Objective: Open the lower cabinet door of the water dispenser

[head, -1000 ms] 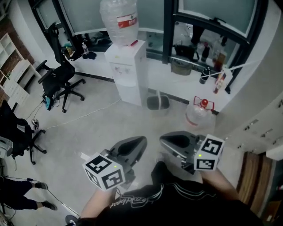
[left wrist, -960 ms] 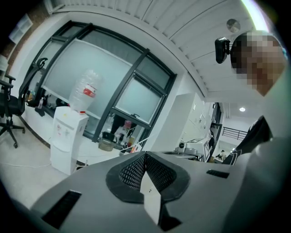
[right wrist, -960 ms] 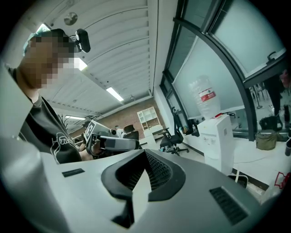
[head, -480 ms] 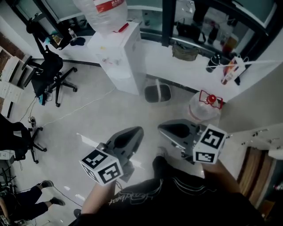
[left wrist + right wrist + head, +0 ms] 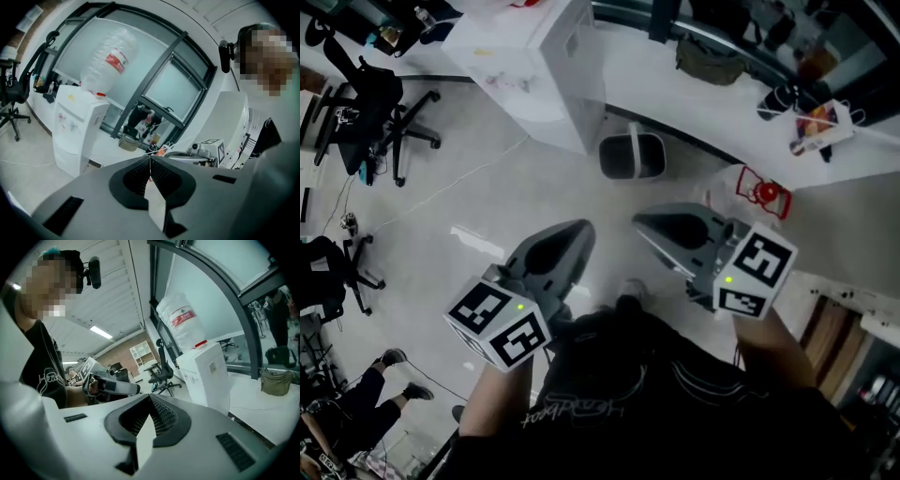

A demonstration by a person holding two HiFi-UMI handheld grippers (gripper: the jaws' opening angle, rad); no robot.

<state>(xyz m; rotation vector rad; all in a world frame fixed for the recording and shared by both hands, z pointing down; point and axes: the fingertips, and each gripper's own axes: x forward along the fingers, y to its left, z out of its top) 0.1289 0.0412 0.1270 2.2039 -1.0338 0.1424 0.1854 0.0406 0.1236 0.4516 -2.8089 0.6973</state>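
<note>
The water dispenser (image 5: 534, 66) stands at the top of the head view, a white box against the white window ledge (image 5: 722, 112). The upturned water bottle (image 5: 110, 61) sits on its top. In the left gripper view the lower cabinet door (image 5: 63, 157) lies flush with the front, below the taps, and looks closed.

Both grippers are well apart from the dispenser, with bare grey floor (image 5: 487, 197) between. From the head view, the left gripper (image 5: 581, 228) points up the picture, with the dispenser above its tip and slightly to the left. The right gripper (image 5: 642, 222) lies just beside the left one, its nose angled toward the upper left. In the left gripper view the dispenser stands far left of the jaw line. In the right gripper view it stands right of the tips and beyond them.

Each gripper's jaws are pressed together at the tip with nothing between them, as each gripper's own view shows. Neither touches anything.

A grey bin (image 5: 631, 157) sits on the floor just beside the dispenser's right flank, against the ledge. A spare water jug (image 5: 750, 192) with a red cap and handle stands further right, near the right gripper. A dark bag (image 5: 712, 58) rests on the ledge. A black office chair (image 5: 380, 103) stands left of the dispenser, and another person's feet (image 5: 394, 361) show at the lower left.
</note>
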